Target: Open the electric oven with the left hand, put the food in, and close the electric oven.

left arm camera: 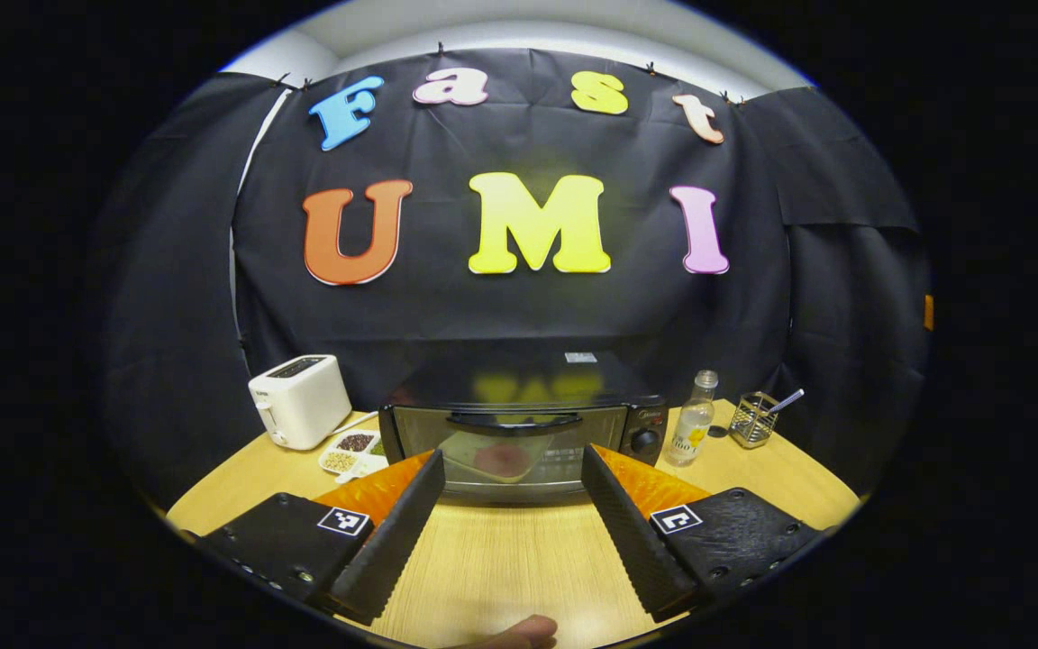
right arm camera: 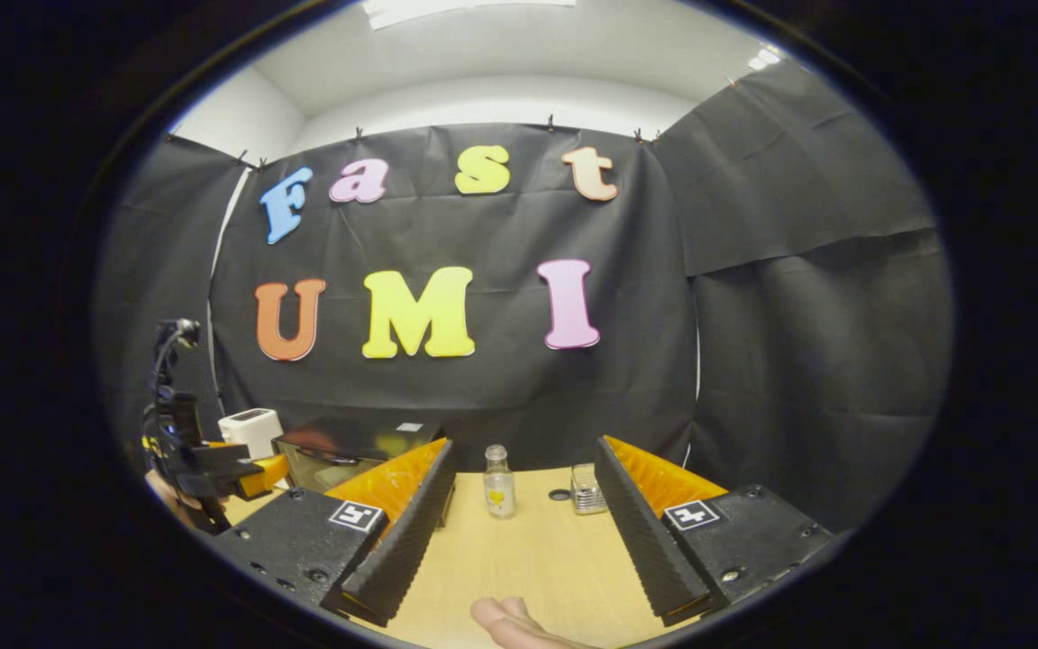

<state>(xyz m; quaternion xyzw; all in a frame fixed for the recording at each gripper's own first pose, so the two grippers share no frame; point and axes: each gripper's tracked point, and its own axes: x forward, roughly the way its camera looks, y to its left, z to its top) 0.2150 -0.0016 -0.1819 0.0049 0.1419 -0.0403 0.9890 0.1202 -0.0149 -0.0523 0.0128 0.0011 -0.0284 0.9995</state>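
left gripper [left arm camera: 512, 491] nearest, jaws spread wide, empty, squared up to the electric oven [left arm camera: 523, 424] at the table [left arm camera: 501, 559] back, door shut, handle [left arm camera: 514, 419] ahead: likely lined up to pull. right gripper [right arm camera: 523, 518] released, waiting near the bottle [right arm camera: 498, 482].

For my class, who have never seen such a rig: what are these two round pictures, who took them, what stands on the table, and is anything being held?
A person holds a two-finger gripper in each hand; a fisheye camera rides on each. The left gripper view looks past the open, empty left gripper at the closed electric oven, with something pinkish behind its glass. Beside it on the wooden table stand a white toaster, a divided dish of grains, a small bottle and a wire holder. The right gripper view shows the right gripper, also open and empty, facing the bottle. Nothing is held.
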